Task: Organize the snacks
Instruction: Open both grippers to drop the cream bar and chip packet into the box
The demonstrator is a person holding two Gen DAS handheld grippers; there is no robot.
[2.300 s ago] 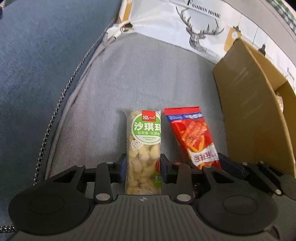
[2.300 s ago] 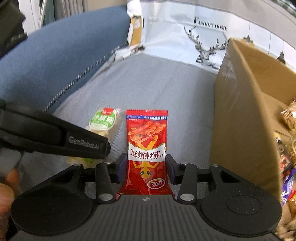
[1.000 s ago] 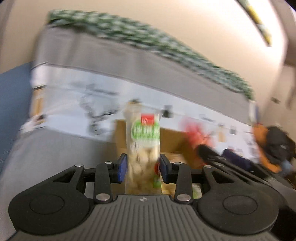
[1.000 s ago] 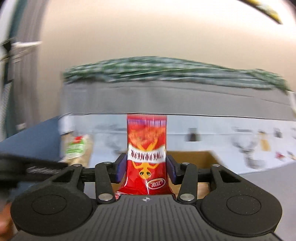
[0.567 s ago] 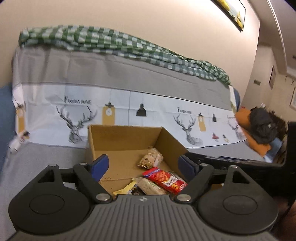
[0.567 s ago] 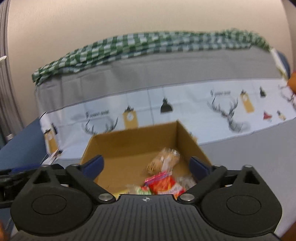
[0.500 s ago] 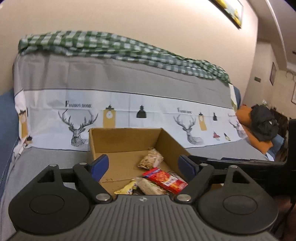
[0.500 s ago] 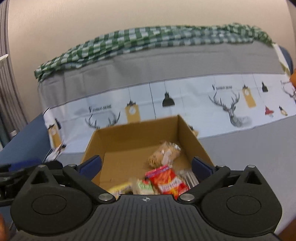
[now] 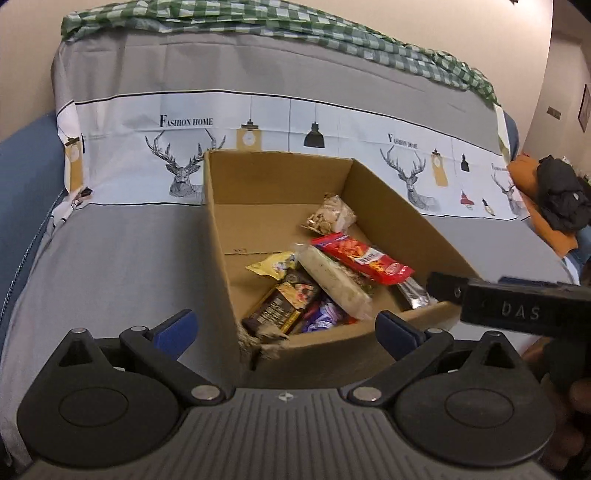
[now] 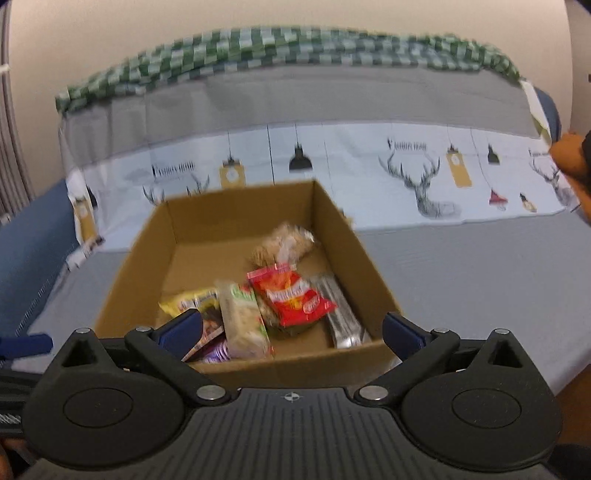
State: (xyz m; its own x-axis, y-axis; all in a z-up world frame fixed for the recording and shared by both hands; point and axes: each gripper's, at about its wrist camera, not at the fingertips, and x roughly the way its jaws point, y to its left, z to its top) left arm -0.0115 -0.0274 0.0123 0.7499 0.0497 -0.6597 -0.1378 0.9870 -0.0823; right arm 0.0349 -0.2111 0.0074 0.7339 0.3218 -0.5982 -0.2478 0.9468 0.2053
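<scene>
Grey sofa cover [image 9: 110, 266] with a deer-print band carries an open brown cardboard box [image 9: 218, 236]; green checked cloth [image 9: 229, 20] lies along the backrest. Inside the box: red snack packet [image 9: 364, 258] atop pale green-labelled snack bar [image 9: 332, 282], yellow wrapper [image 9: 271, 266], dark chocolate-coloured packet [image 9: 284, 306], clear bag of pale puffs [image 9: 328, 216]. Near box wall hides the lower packets; right wrist view is blurred. Left tool [image 9: 286, 330] jaws opening, nothing between them, tilted down at the box's near corner. Right tool [image 10: 291, 332] spread wide, empty, angled down over the box.
</scene>
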